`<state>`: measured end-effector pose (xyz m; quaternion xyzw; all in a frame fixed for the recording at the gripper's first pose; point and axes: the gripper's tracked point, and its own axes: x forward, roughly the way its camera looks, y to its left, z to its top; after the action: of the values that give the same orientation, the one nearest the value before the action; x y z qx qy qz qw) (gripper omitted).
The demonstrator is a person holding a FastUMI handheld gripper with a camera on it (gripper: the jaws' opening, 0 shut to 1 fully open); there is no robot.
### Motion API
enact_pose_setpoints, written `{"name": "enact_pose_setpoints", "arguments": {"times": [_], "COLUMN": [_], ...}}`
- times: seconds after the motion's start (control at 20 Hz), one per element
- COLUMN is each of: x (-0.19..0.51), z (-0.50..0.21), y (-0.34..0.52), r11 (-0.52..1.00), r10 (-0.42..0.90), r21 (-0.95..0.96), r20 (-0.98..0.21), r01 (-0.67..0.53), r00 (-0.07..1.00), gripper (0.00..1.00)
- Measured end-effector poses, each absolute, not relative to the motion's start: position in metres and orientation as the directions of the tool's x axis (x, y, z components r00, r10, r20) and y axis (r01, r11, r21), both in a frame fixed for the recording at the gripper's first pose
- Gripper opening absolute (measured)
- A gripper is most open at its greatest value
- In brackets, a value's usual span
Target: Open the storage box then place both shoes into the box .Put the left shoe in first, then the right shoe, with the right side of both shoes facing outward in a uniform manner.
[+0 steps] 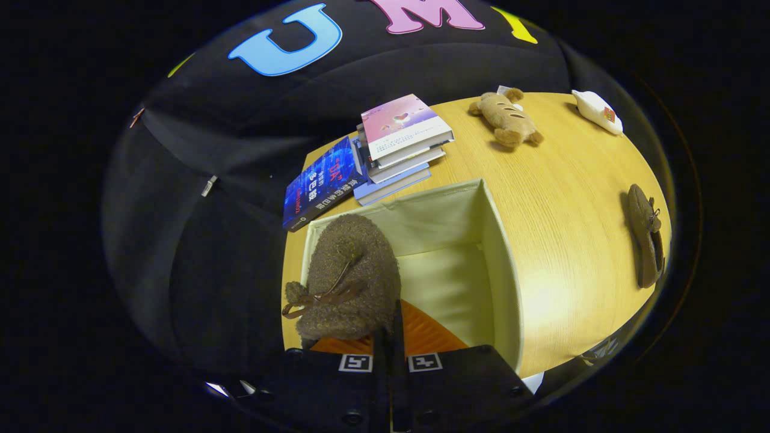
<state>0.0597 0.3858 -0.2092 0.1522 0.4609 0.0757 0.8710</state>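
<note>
Shoes are seen in two places: one brown fuzzy shoe (349, 279) is held over the left part of the open storage box (502, 270), the other shoe (646, 240) is left lying on the wooden table (571, 198), well apart, to the right of the box. A dark blue book (322, 183) is laid flat on the table just behind the box's left rear corner. Beside it, a stack of books (400, 147) is piled, topped by a pink-covered one. The box, pale cream fabric, is seen open-topped with its inside walls and floor exposed. The held shoe is seen toe away from the camera, with a brown lace bow (319, 297) on its top; an orange patch, apparently its sole or lining, is seen right at the fingers. The gripper (391, 343) is closed tight, its fingers drawn together with almost no gap, and the shoe's near edge is pinched between them. Further right, past the box, a brown plush toy (505, 117) is laid on the far part of the table. A white object (597, 110) with a small red mark is placed at the far right corner. The second shoe is seen side-on near the table's right edge.
</note>
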Motion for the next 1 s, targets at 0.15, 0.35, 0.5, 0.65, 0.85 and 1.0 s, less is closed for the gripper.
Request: {"name": "enact_pose_setpoints", "arguments": {"times": [0.15,0.35,0.5,0.65,0.85,1.0], "x": [0.062,0.043,0.016,0.002,0.003,0.01], "z": [-0.22,-0.246,-0.252,-0.228,-0.181,-0.142], "y": [0.39,0.408,0.423,0.424,0.385,0.323], "r11": [0.947,0.943,0.927,0.9,0.88,0.886], "r10": [0.258,0.3,0.37,0.436,0.475,0.462], "r21": [0.322,0.332,0.355,0.391,0.368,0.3], "r20": [-0.788,-0.818,-0.828,-0.788,-0.707,-0.638], "r01": [0.017,-0.024,-0.119,-0.194,-0.302,-0.354], "r00": [0.559,0.49,0.422,0.436,0.524,0.616], "gripper": [0.08,0.19,0.81,0.99,0.99,0.99]}}
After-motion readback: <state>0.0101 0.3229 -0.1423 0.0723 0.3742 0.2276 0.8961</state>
